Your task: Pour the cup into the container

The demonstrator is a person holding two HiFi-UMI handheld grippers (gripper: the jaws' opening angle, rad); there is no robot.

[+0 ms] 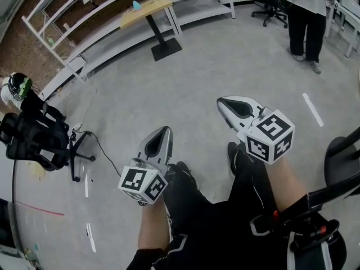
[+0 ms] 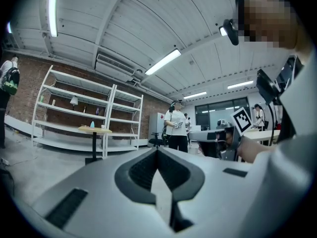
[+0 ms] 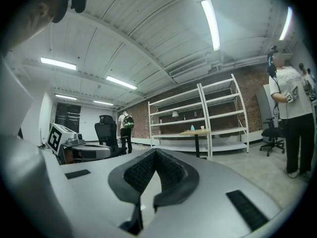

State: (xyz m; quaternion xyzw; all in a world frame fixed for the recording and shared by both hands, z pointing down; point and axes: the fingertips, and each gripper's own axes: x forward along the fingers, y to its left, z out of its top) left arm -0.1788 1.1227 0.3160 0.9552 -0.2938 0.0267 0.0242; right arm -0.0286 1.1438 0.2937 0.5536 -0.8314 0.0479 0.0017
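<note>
Left gripper (image 1: 165,130) and right gripper (image 1: 222,102) level, fingers clenched on nothing, while the cup (image 3: 202,128), seemingly that white speck on the surface (image 3: 184,133) far beyond the fingers, should be light, so pinch its wall gently.

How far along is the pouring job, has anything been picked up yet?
Done: nothing visible. In hand: nothing; the left gripper and right gripper are both shut and empty, held level over the floor. Left: everything. The only small items in sight sit on a distant table by the shelves, too small to identify, so reaching, grasping and pouring remain.
</note>
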